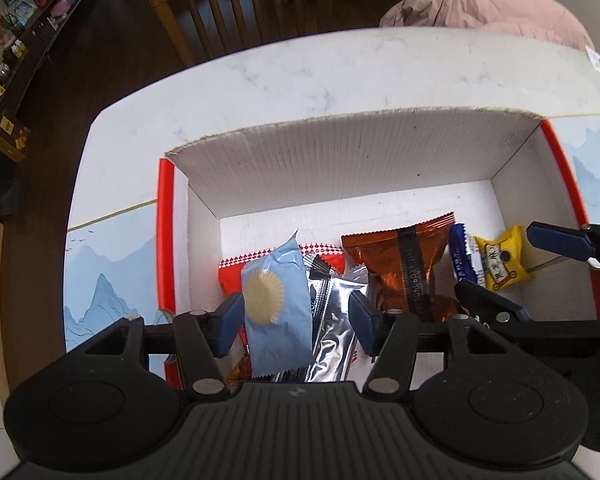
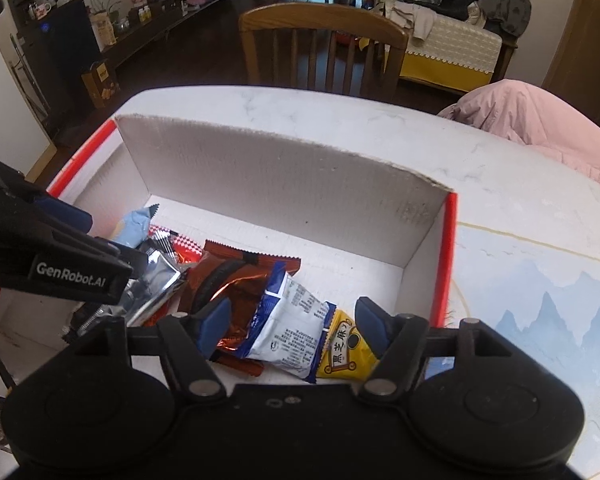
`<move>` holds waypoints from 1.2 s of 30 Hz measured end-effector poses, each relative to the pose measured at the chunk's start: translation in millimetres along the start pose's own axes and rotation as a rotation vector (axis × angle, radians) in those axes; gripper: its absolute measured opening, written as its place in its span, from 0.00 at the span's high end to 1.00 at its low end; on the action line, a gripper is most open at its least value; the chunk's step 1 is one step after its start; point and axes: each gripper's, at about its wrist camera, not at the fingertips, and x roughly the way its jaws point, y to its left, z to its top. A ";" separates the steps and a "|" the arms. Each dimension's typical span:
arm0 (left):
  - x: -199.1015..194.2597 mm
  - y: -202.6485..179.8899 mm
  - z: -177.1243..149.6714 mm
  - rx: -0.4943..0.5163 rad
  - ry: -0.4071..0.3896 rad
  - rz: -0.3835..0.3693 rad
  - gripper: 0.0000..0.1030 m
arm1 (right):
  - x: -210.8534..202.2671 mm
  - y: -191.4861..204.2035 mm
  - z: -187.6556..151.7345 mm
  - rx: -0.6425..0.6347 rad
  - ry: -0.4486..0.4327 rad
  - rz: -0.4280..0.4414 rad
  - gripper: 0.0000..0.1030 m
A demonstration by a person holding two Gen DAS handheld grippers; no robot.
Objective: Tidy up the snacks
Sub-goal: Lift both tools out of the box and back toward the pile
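A red-edged white cardboard box (image 1: 340, 152) stands on the table and holds several snack packets. My left gripper (image 1: 296, 316) points down into it with its jaws apart. A light blue packet (image 1: 276, 304) and a silver packet (image 1: 332, 320) stand between them, not pinched. My right gripper (image 2: 292, 324) also hangs in the box, its jaws spread around a white-and-blue packet (image 2: 296, 324) and a yellow packet (image 2: 344, 356) lying on the floor. An orange packet (image 2: 236, 276) lies beside those. The right gripper (image 1: 494, 258) shows in the left wrist view beside the yellow packet (image 1: 500, 260).
The box sits on a blue mountain-print mat (image 2: 540, 300) over a white marble table (image 2: 340, 120). A wooden chair (image 2: 324, 40) stands at the far edge. A pink garment (image 2: 540, 128) lies at the table's right. The box's far half (image 2: 320, 248) is bare floor.
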 end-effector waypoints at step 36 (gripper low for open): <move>-145.9 34.4 -119.0 -0.039 -0.339 -0.123 0.45 | -151.0 58.6 -50.8 0.072 -0.245 0.077 0.21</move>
